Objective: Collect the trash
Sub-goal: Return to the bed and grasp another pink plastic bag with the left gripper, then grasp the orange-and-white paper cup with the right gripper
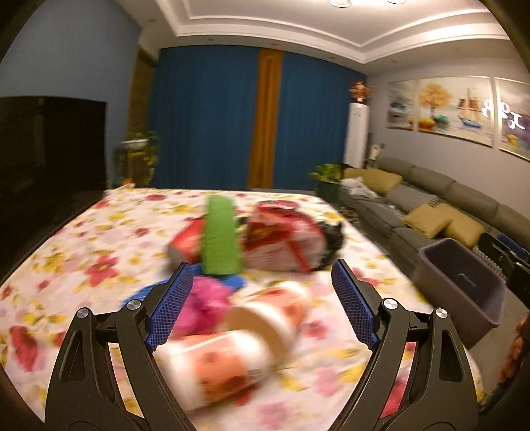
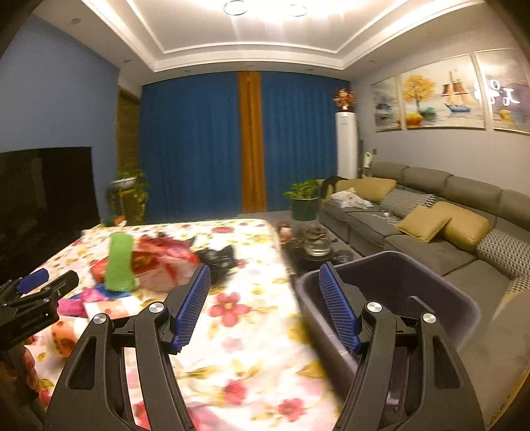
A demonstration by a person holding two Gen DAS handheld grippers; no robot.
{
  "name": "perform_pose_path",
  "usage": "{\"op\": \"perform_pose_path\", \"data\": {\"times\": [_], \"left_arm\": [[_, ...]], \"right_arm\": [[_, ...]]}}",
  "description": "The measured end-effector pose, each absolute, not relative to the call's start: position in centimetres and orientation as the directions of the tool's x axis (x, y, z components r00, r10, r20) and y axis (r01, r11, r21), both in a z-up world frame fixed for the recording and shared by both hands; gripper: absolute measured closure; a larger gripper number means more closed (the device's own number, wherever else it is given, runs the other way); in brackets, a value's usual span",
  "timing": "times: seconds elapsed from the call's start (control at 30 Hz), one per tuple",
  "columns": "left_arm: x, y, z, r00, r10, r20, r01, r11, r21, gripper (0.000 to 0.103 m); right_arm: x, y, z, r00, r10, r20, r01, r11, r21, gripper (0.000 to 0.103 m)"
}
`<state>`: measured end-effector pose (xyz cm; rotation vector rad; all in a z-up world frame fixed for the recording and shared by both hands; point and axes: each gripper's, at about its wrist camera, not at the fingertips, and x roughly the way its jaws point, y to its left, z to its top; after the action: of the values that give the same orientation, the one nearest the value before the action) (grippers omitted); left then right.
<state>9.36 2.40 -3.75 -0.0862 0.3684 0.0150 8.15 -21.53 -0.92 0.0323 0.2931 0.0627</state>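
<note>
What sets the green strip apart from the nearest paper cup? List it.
The green strip is flat, plain green and stands up against the red snack bags; the paper cup is round, white with orange print, and lies on its side. The cup sits nearer the left tongs. Both rest on the floral tablecloth.

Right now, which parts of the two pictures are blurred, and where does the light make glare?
Left wrist view: the white-and-orange paper cups and red snack bag are motion-smeared. Right wrist view: the flowered tablecloth and grey plastic bin edge smear; ceiling lights glare. Both bend at the edges.
</note>
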Motion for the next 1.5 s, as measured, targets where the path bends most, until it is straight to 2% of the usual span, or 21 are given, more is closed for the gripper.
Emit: {"op": "perform_pose_path", "data": {"times": [0.27,0.5,0.73,0.87,0.93,1.07,1.13,1.2,1.37,1.5], "left_arm": [[8.2,8.8,-4.8,0.916,0.063,-0.397,-0.113,0.988,-0.103,0.019],[9.0,10.8,-6.0,0.892,0.000,-0.452,-0.084,0.983,-0.164,0.030],[10.7,10.7,-7.0,0.858,-0.110,-0.502,0.003,0.978,-0.208,0.054],[11.9,10.7,-7.4,0.830,-0.154,-0.536,0.044,0.976,-0.213,0.064],[12.4,10.7,-7.7,0.815,-0.190,-0.547,0.070,0.970,-0.233,0.074],[12.8,10.6,-7.9,0.809,-0.210,-0.549,0.095,0.968,-0.231,0.086],[13.1,10.7,-7.9,0.810,-0.205,-0.549,0.095,0.970,-0.223,0.097],[13.2,11.0,-7.8,0.813,-0.197,-0.548,0.086,0.971,-0.221,0.099],[12.9,12.2,-7.5,0.831,-0.180,-0.527,0.044,0.965,-0.260,0.100],[12.5,12.6,-6.9,0.846,-0.167,-0.507,0.031,0.963,-0.266,0.101]], "right_arm": [[8.3,-16.1,-1.9,0.938,0.159,-0.309,-0.156,0.987,0.035,0.036],[8.4,-11.7,-3.3,0.910,0.223,-0.349,-0.229,0.973,0.022,0.036],[9.0,-9.1,-4.5,0.885,0.260,-0.386,-0.280,0.960,0.006,0.036],[9.5,-7.8,-5.2,0.867,0.282,-0.410,-0.309,0.951,0.001,0.036],[9.9,-7.1,-5.7,0.857,0.292,-0.426,-0.325,0.946,-0.006,0.036],[10.4,-6.1,-6.2,0.817,0.334,-0.470,-0.373,0.928,0.010,0.043],[10.9,-5.7,-6.5,0.794,0.348,-0.498,-0.392,0.920,0.017,0.045],[11.1,-5.4,-6.6,0.782,0.349,-0.516,-0.399,0.917,0.015,0.052],[11.6,-4.0,-6.8,0.784,0.325,-0.529,-0.407,0.912,-0.043,0.054],[12.2,-3.0,-7.4,0.772,0.302,-0.560,-0.407,0.911,-0.070,0.060]]}}
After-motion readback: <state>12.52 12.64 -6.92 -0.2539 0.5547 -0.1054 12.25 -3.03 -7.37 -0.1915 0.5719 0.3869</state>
